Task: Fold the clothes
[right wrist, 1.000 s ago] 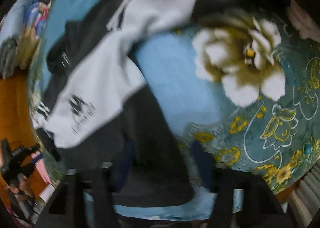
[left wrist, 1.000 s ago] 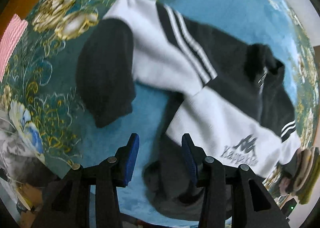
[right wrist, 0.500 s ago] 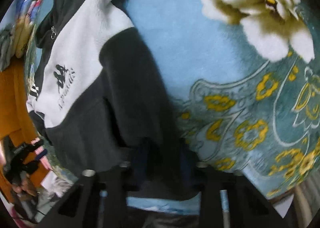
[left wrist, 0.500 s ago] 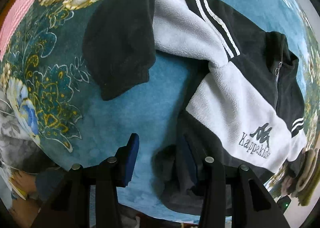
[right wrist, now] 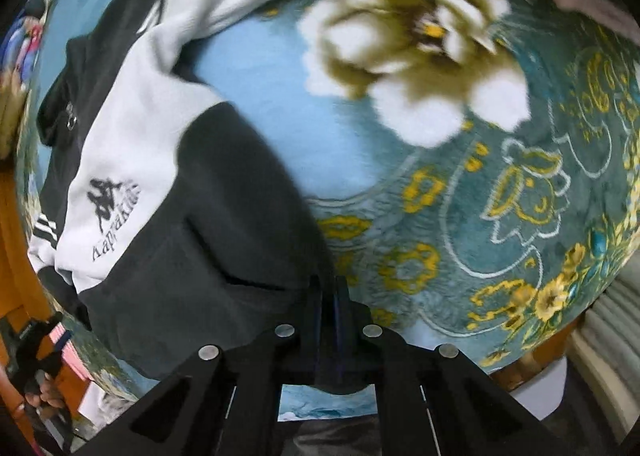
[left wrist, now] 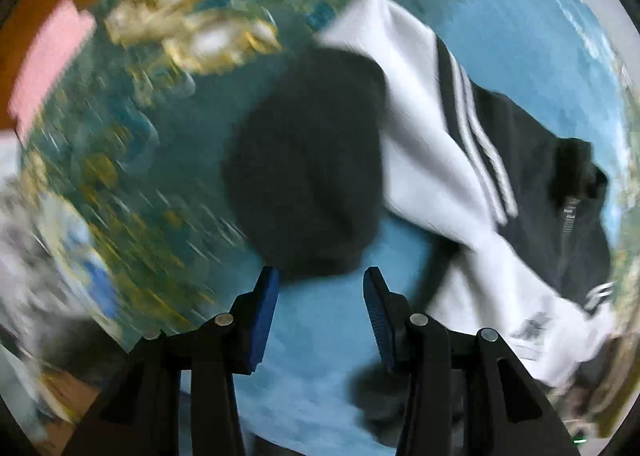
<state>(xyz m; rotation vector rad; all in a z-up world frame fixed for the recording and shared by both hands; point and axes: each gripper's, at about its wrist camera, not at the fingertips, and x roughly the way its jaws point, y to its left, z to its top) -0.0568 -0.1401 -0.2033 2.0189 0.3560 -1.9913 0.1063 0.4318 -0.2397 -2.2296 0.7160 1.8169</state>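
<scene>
The blanket (right wrist: 260, 87) fills both views, blue at the middle with flowers round the edge, and the jacket (right wrist: 132, 127) lies spread on it. In the right wrist view the jacket runs up the left side of the frame, with the dark hem at the lower centre, the logo at mid left and the collar and zip toward the upper left. So its long axis goes from your right gripper up and away, collar end far. In the left wrist view the body slants down the right of the frame, and a sleeve (left wrist: 424, 103) comes in from the top centre, ending in a black cuff (left wrist: 308, 175) at the middle.

You look to be at the start of the fold, with hem and sleeve being gathered. Your right gripper (right wrist: 328, 296) has its jaws pressed nearly together on the hem corner, at the lower centre. Your left gripper (left wrist: 320, 280) is wide open with nothing between the pads, and the cuff's edge lies just beyond the tips.

Next, I judge, you need to push the left jaws over the cuff and close. Keep the hem pinched, since fleece this thick may slip.
</scene>
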